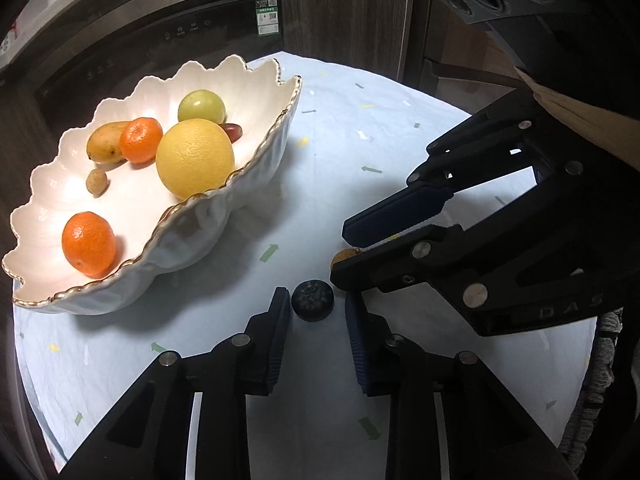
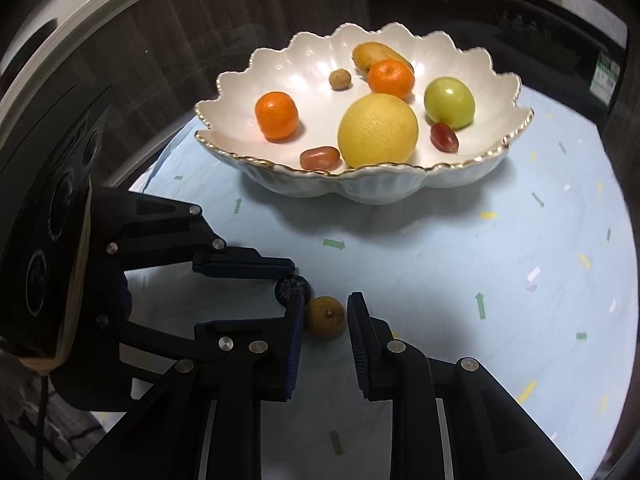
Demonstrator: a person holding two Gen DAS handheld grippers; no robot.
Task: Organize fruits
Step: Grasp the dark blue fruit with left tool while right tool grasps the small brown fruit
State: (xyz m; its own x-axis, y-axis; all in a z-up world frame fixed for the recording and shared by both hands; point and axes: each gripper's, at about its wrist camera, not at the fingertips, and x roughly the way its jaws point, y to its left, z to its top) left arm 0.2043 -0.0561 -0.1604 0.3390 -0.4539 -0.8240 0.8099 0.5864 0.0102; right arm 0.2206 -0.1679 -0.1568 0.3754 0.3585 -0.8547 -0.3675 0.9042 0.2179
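Two loose fruits left on table (image 2: 460,264), both grippers lined up to grab.

Bowl (image 2: 360,190), upper centre of right view, holds the other fruit. Left gripper (image 1: 318,300): jaws open around dark round fruit (image 1: 312,300), lower centre. Right gripper (image 2: 322,320): jaws open around brown fruit (image 2: 325,322). The two sit v. close, so close squarely on mid-fruit, lift one at a time, avoid a clash.
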